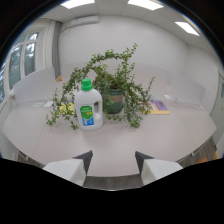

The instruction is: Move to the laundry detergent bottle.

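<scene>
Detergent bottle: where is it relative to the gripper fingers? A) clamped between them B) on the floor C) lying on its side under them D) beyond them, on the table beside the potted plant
D: the white detergent bottle with its green cap stands upright on the table beside the potted plant, well beyond the open gripper, nothing between its fingers.

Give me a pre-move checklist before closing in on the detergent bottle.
1. Detergent bottle in view, upright, green cap on: ok.
2. Gripper fingers open, nothing between them: ok.
3. Table between fingers and bottle free of objects: ok.
4. Bottle lined up with fingers: not ok, it sits beyond them, left of centre.
5. Potted plant clearance: not ok, trailing stems lie close beside the bottle.
6. Bottle full or empty: cannot tell.
</scene>
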A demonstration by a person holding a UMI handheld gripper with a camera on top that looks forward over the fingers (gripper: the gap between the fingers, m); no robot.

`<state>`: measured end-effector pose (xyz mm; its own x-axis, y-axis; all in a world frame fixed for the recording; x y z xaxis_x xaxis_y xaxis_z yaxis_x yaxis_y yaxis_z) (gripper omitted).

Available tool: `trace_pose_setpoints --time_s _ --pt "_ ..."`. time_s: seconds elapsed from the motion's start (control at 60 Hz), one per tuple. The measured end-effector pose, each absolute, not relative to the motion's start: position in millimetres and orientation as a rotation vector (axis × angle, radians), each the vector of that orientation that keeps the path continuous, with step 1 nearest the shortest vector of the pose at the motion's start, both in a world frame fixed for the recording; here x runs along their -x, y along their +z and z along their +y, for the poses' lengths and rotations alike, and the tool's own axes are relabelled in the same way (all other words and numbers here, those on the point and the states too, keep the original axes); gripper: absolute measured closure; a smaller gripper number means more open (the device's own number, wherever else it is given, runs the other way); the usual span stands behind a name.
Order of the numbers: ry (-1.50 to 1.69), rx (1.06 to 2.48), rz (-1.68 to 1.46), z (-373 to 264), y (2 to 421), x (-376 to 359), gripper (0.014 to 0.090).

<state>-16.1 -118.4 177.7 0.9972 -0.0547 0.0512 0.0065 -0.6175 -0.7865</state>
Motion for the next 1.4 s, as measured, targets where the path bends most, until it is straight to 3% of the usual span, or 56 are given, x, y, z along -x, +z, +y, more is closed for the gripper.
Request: trace_pose_setpoints --time_s 0.317,0.733,1.4 --pt "-0.090 2.237 0.030 -124 169 31 0.0211" --pt "-0.004 2.257 -0.020 -133 140 126 0.0201" --pt "-0.050 2.208 -0.082 0 93 118 0.0203"
